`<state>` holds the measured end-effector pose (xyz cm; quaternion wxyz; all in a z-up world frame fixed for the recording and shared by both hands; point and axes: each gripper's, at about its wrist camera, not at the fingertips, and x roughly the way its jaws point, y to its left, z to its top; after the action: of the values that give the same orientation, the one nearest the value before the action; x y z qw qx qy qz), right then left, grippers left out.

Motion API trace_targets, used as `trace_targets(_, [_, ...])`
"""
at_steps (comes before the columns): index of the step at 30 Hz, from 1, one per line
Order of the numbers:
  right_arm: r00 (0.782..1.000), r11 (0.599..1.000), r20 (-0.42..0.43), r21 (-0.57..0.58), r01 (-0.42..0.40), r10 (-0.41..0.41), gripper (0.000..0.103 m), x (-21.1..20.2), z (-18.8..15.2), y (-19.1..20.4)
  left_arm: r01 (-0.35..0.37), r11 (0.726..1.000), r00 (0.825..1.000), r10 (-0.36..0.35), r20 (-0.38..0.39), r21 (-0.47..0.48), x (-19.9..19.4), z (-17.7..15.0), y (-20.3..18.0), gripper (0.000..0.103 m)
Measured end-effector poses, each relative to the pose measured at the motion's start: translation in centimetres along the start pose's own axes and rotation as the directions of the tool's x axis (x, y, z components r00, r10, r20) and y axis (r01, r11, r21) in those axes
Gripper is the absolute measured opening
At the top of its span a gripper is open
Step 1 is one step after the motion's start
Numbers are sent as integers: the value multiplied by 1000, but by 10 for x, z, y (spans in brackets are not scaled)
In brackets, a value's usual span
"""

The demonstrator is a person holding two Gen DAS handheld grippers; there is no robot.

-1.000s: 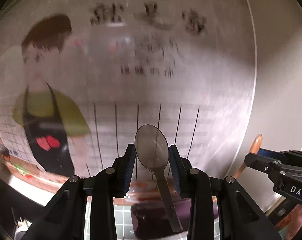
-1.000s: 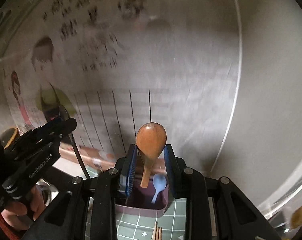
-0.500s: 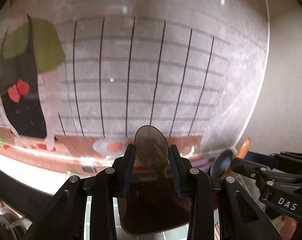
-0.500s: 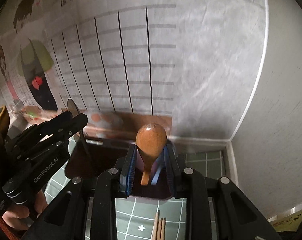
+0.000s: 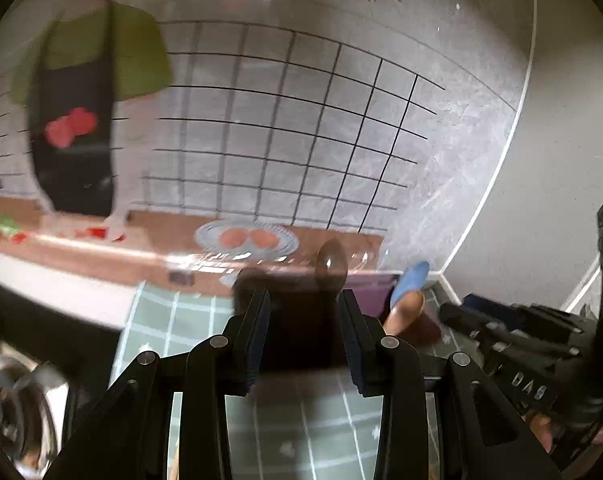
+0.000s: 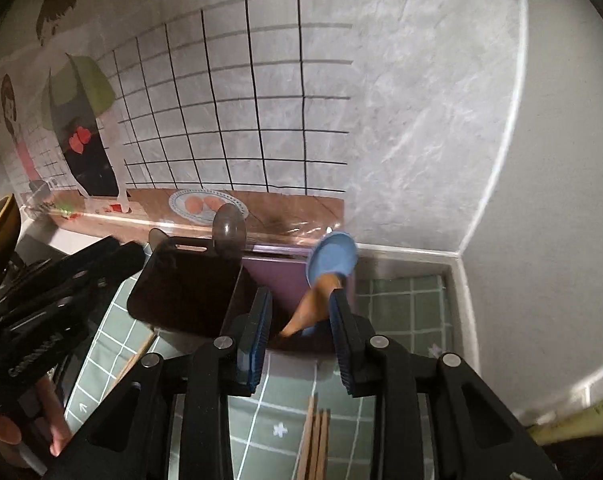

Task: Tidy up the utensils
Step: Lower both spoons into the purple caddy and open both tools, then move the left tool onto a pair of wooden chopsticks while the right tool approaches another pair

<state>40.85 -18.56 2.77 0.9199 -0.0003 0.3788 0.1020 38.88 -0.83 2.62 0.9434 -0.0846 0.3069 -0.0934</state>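
Note:
A dark brown holder and a purple holder stand side by side against the wall on a green grid mat. A smoky translucent spoon stands bowl-up in the brown holder; it also shows in the left wrist view. A wooden spoon and a blue spoon lean in the purple holder. My left gripper is open, just in front of the brown holder. My right gripper is open, its fingers either side of the wooden spoon's handle.
Wooden chopsticks lie on the mat below my right gripper, and another stick lies left of it. A picture-covered wall is close behind the holders. A metal object sits at the left edge.
Both grippers dropped toward the holders and opened. The translucent spoon left my left gripper and stands in the brown holder. The wooden spoon left my right gripper and leans in the purple holder.

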Motion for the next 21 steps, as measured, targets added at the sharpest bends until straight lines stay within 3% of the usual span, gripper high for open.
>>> trace_targets(7, [998, 998, 31, 8, 61, -61, 40, -45, -37, 9, -49, 999, 997, 49, -60, 5, -49, -47, 9, 37])
trace_targets(14, [992, 991, -18, -42, 127, -128, 40, -69, -78, 23, -8, 999, 990, 15, -141, 46, -72, -95, 8, 37])
trace_targets(18, [992, 991, -28, -51, 124, -126, 40, -83, -102, 30, 45, 998, 978, -38, -203, 33, -81, -117, 11, 37])
trace_targets(21, [992, 992, -44, -51, 120, -122, 41, -90, -122, 32, 43, 998, 977, -34, -213, 41, -93, -130, 14, 37])
